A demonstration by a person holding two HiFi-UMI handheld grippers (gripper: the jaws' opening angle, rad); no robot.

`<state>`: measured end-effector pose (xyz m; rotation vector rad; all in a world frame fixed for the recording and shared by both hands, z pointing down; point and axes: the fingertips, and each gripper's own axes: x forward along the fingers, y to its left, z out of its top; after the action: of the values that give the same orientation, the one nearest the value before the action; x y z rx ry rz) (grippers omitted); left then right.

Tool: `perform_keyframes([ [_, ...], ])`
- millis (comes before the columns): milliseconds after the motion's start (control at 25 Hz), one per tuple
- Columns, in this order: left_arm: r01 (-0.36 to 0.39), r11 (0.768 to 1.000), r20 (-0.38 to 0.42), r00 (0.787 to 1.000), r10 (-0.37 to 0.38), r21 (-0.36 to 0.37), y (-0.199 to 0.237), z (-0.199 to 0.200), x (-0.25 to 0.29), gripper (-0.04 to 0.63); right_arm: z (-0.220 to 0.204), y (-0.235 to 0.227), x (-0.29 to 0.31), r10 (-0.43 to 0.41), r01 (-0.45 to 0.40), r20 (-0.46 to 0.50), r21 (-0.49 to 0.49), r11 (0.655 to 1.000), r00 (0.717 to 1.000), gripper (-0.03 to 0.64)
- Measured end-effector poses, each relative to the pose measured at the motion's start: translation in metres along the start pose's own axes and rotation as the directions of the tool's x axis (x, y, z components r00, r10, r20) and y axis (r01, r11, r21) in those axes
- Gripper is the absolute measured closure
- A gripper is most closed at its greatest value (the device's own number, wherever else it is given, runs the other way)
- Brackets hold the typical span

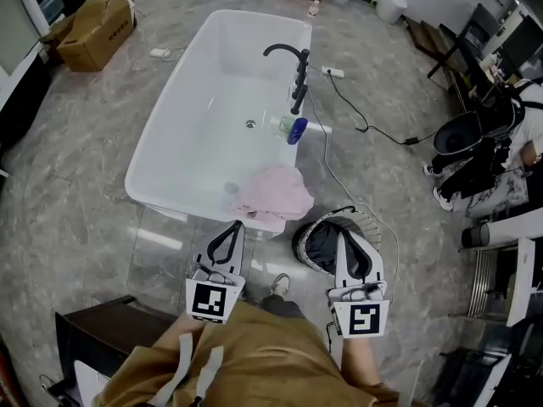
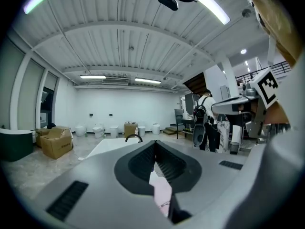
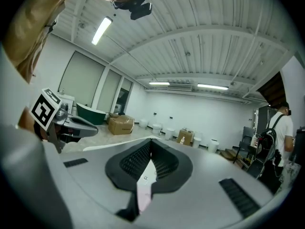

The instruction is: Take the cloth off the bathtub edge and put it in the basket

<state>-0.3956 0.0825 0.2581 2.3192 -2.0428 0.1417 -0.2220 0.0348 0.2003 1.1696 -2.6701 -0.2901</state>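
A crumpled pink cloth [image 1: 273, 192] lies draped over the near edge of the white bathtub [image 1: 170, 121]. On the floor just right of it stands a round wire basket [image 1: 316, 246] with a dark lining. My left gripper [image 1: 237, 224] hovers shut and empty just short of the cloth, its tips pointing at the tub. My right gripper [image 1: 340, 233] is held over the basket, also shut and empty. In the left gripper view the jaws [image 2: 155, 143] meet at the tip, with the tub and its faucet beyond. In the right gripper view the jaws [image 3: 151, 141] are likewise pressed together.
A black faucet [image 1: 288, 53] and a blue bottle [image 1: 297, 131] sit on the tub's right rim, and a cable [image 1: 348, 100] trails over the floor. A cardboard box [image 1: 93, 30] lies at the far left. A person [image 1: 488, 155] stands at the right. A dark cabinet [image 1: 97, 329] is at the near left.
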Motion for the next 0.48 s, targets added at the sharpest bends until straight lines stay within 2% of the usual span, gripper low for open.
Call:
perform_keyframes([
  [200,-0.032,0.999,-0.014,0.999,0.032,0.022,-0.007,0.010,0.017,0.588,-0.004,-0.022,0.009,0.032,-0.032,0.030,0.013,0.999,0.999,0.611],
  [480,-0.053,0.998,-0.072,0.996,0.055,0.027,-0.010,-0.019,0.042,0.588,-0.027,-0.028,0.025,0.072,-0.072,-0.002,0.039,0.997,0.997,0.611],
])
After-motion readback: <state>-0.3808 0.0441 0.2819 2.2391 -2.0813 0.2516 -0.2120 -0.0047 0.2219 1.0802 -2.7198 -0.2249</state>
